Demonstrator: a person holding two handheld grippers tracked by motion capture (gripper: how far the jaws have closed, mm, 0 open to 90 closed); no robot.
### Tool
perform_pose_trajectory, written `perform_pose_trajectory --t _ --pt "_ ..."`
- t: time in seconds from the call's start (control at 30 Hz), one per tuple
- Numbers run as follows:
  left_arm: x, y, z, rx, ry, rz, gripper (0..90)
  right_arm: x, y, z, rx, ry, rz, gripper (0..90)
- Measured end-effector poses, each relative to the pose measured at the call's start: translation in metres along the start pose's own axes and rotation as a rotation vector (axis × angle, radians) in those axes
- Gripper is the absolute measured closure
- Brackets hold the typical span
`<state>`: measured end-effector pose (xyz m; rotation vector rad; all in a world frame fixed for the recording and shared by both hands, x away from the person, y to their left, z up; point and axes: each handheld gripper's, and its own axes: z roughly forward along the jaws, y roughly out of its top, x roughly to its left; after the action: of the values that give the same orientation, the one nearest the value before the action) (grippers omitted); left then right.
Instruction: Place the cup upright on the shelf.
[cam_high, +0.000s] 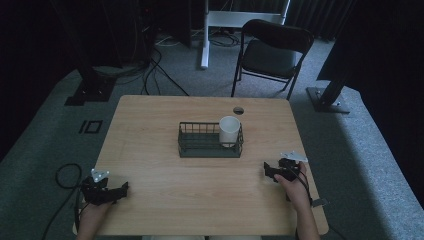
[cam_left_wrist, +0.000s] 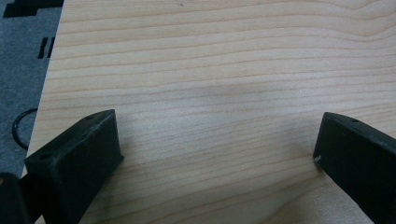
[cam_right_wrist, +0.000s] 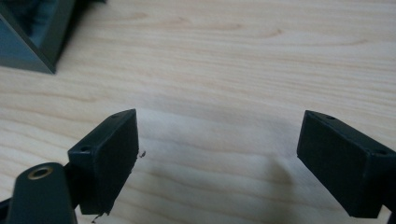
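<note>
In the high view, the left gripper (cam_high: 125, 189) is seen resting near the front left corner of the wooden table (cam_high: 200, 200), held by a hand coming in from the bottom edge, with its jaws turned toward the table's middle. The right gripper (cam_high: 266, 171) is held near the front right edge, its jaws likewise directed inward. A dark wire basket (cam_high: 192, 145) is found at the table's centre, ahead of both grippers and well apart from each; it lies nearer the right gripper than the left. A white cup (cam_high: 229, 131) is stood upright inside the basket, at the end closer to the right gripper. A black folding chair (cam_high: 270, 52) is placed on the floor beyond the table's far edge. In the left gripper view, the left gripper (cam_left_wrist: 219, 140) is shown with its two black jaws spread wide apart, nothing being held between them; bare wood grain is seen in the gap, and grey floor is visible past the table edge to the side of one jaw. In the right gripper view, the right gripper (cam_right_wrist: 218, 135) is also shown with jaws spread wide and nothing clasped; a corner of the basket (cam_right_wrist: 32, 42) is seen ahead of one jaw, clear of it.
</note>
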<state>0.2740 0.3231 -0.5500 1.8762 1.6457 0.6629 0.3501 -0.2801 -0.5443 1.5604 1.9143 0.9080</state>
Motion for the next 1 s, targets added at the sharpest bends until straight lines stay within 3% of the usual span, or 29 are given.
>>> perform_pose_trajectory --t 0.47,1.0 --pt "0.000 0.000 0.000 0.000 0.000 0.000 0.8 -0.011 -0.012 -0.003 0.052 -0.044 0.020 11.6" --pt "0.000 0.000 0.000 0.000 0.000 0.000 0.8 -0.014 -0.015 -0.006 0.054 -0.021 -0.002 11.7"
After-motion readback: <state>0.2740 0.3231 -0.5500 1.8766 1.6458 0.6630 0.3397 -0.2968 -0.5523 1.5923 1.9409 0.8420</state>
